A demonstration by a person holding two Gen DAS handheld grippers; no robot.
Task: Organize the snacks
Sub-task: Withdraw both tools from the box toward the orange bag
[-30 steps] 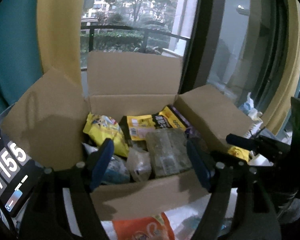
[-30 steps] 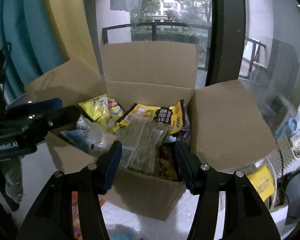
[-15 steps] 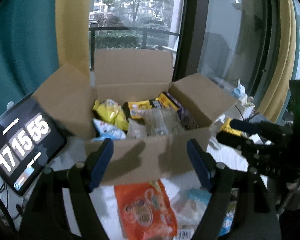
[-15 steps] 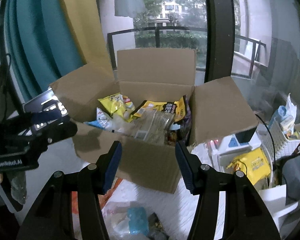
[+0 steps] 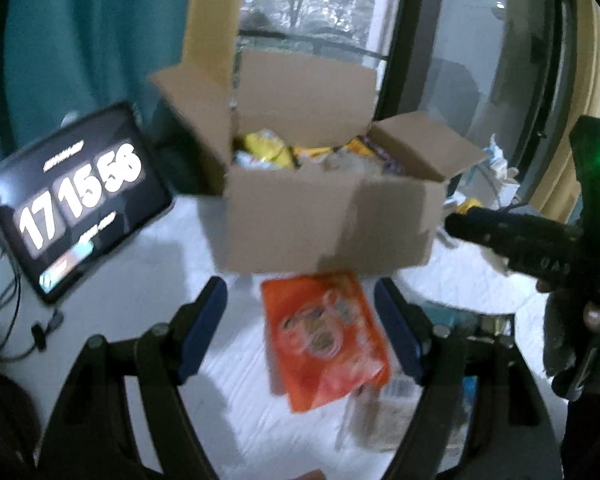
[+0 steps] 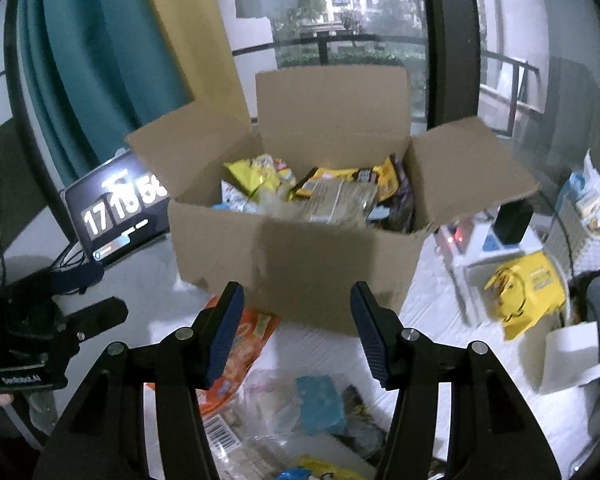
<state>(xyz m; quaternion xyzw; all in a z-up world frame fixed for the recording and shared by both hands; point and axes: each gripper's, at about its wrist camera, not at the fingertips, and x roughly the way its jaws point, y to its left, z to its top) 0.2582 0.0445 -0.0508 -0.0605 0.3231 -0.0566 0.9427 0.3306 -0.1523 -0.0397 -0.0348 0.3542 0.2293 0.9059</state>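
An open cardboard box point(image 5: 324, 224) point(image 6: 300, 268) stands on the white surface and holds several snack bags, among them a yellow bag point(image 6: 260, 172) and a clear packet point(image 6: 340, 200). An orange snack bag point(image 5: 324, 344) point(image 6: 240, 356) lies flat in front of the box. A blue packet point(image 6: 320, 400) lies among other loose wrappers nearer me. My left gripper point(image 5: 300, 332) is open and empty above the orange bag. My right gripper point(image 6: 296, 332) is open and empty in front of the box, above the loose snacks.
A tablet point(image 5: 72, 200) point(image 6: 120, 212) showing a clock leans at the left of the box. A yellow bag point(image 6: 528, 292), a white basket point(image 6: 580, 236) and a white box point(image 6: 572, 356) sit at the right. Curtains and a window stand behind.
Both grippers have pulled back and away from the box, from over its contents to in front of it. The orange bag and loose snacks have come into view. Both stay open.
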